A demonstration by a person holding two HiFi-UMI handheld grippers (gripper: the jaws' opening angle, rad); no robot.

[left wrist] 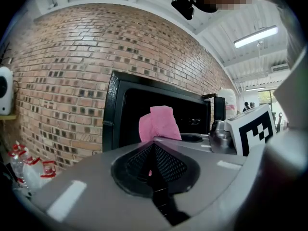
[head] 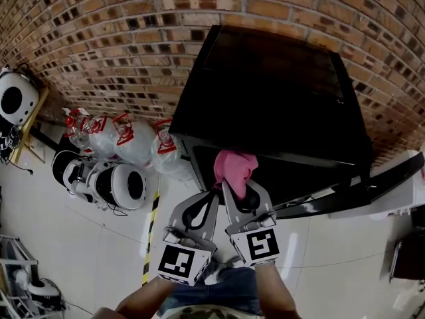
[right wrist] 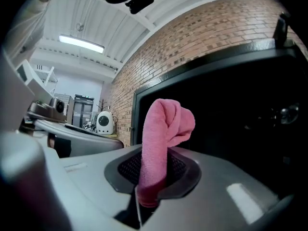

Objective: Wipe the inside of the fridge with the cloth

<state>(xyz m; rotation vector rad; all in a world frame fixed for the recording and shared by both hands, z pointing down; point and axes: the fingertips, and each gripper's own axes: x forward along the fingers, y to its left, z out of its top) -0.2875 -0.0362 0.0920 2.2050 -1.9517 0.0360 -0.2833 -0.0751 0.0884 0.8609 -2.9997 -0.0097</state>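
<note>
Now pinching a pink microfibre cloth (right wrist: 163, 138) in the right hand-held gripper (right wrist: 152, 184), left hand-held gripper (left wrist: 155, 149) pressed together, empty. Poised before the open black fridge (head: 265, 92), wiping seemingly unstarted; next, probably reaching inside.

Workshop or test hall. Bare brick wall (head: 119, 38) at 12 o'clock, black fridge (head: 265, 92) against it. Pale tiled floor (head: 93, 244), yellow-black hazard tape (head: 150, 234) at 9. White pod machines (head: 123, 185), plastic sacks (head: 136, 145) at 10. Strip light (right wrist: 82, 44) under ribbed roof (right wrist: 96, 18).
</note>
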